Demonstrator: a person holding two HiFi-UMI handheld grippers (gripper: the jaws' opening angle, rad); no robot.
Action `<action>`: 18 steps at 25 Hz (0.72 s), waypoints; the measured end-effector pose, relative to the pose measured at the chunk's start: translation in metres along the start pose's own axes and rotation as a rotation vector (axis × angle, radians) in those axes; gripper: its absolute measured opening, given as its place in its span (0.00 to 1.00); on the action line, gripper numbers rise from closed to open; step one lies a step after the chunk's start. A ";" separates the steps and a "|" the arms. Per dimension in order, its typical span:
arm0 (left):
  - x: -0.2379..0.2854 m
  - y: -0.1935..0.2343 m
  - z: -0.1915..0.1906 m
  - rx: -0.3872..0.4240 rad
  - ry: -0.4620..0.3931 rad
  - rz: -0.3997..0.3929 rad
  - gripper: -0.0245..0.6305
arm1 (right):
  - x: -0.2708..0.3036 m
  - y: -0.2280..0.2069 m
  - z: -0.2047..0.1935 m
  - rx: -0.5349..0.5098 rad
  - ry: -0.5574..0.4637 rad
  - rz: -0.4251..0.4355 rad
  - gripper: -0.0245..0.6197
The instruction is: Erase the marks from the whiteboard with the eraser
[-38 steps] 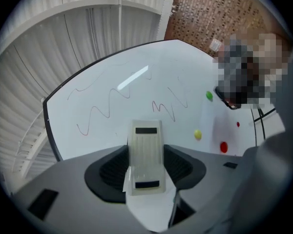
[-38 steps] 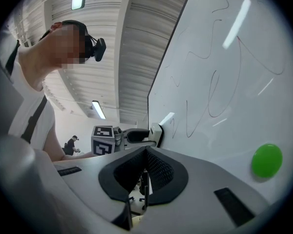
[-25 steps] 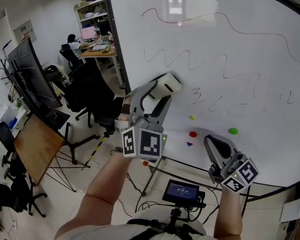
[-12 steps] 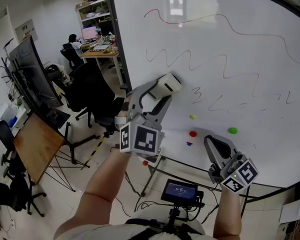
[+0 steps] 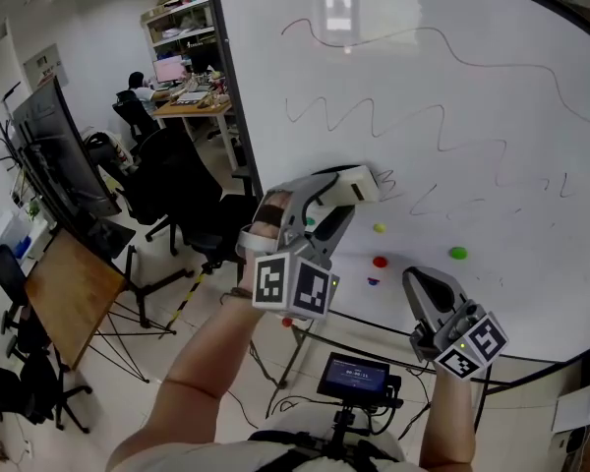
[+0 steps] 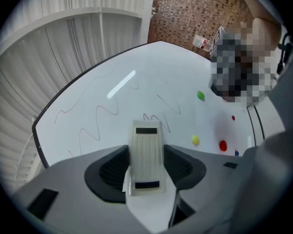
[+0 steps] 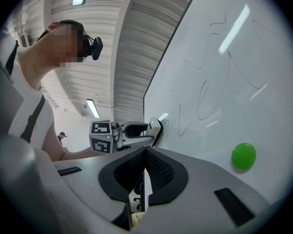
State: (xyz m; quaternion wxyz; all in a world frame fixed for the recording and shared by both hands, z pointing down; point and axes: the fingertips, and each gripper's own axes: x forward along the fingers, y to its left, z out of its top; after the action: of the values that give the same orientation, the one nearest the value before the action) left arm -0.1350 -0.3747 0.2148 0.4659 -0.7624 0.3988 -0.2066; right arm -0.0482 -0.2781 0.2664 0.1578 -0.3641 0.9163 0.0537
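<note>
The big whiteboard (image 5: 492,96) carries a long wavy line (image 5: 393,35), a zigzag (image 5: 403,126) and small scribbles (image 5: 442,203). My left gripper (image 5: 350,189) is shut on a white eraser (image 5: 356,182), whose end lies at the left scribble, on or very near the board. In the left gripper view the eraser (image 6: 146,155) stands between the jaws of the left gripper (image 6: 146,168) and points at the scribble (image 6: 154,118). My right gripper (image 5: 425,285) hangs lower right, shut and holding nothing. In the right gripper view its jaws (image 7: 145,172) meet, and the eraser (image 7: 156,126) shows by the board.
Yellow (image 5: 379,229), red (image 5: 380,262) and green (image 5: 458,255) magnets stick to the board below the scribbles. A small screen on a stand (image 5: 354,377) sits under my hands. Office chairs (image 5: 192,190), a wooden desk (image 5: 69,288) and a seated person (image 5: 138,85) are to the left.
My left gripper has carried the eraser rightward and closer to the board, up to the left scribble. The right gripper has stayed where it was.
</note>
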 end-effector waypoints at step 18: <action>-0.007 -0.009 -0.029 -0.059 -0.022 -0.121 0.41 | 0.002 0.020 0.000 -0.024 0.006 -0.060 0.04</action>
State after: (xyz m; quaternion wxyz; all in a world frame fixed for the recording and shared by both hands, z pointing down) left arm -0.1553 -0.3823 0.2365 0.4344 -0.8007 0.3526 -0.2142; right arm -0.0632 -0.2647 0.2649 0.1521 -0.3935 0.9048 0.0587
